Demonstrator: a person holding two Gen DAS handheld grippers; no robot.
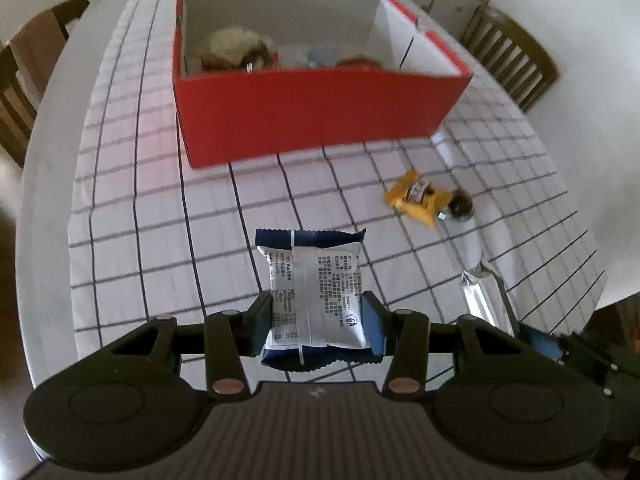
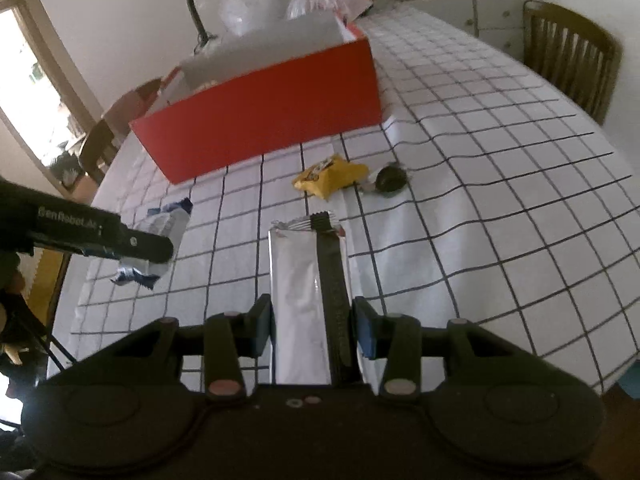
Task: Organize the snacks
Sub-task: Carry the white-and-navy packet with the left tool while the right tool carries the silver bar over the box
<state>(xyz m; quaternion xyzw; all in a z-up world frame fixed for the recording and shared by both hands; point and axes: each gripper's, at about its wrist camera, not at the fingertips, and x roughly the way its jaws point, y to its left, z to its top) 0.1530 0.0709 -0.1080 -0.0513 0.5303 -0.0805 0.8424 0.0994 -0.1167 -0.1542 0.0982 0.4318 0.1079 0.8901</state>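
My left gripper [image 1: 318, 320] is shut on a blue and white snack packet [image 1: 314, 280] and holds it above the checked tablecloth [image 1: 160, 248]. My right gripper [image 2: 312, 322] is shut on a long silver snack packet [image 2: 298, 304] with a dark seam strip. That silver packet also shows in the left wrist view [image 1: 482, 296], and the blue packet in the right wrist view [image 2: 160, 228]. An open red box [image 1: 316, 116] stands ahead with several snacks inside; it also shows in the right wrist view [image 2: 264, 116]. A yellow snack packet [image 1: 418, 198] and a small dark snack [image 1: 460, 204] lie on the cloth right of the box front.
Wooden chairs stand at the left [image 1: 24, 76] and right [image 1: 516, 60] of the round table. Plastic bags [image 2: 288, 0] and a lamp stem [image 2: 196, 4] sit behind the box. A cabinet [image 2: 496, 16] stands at the back right.
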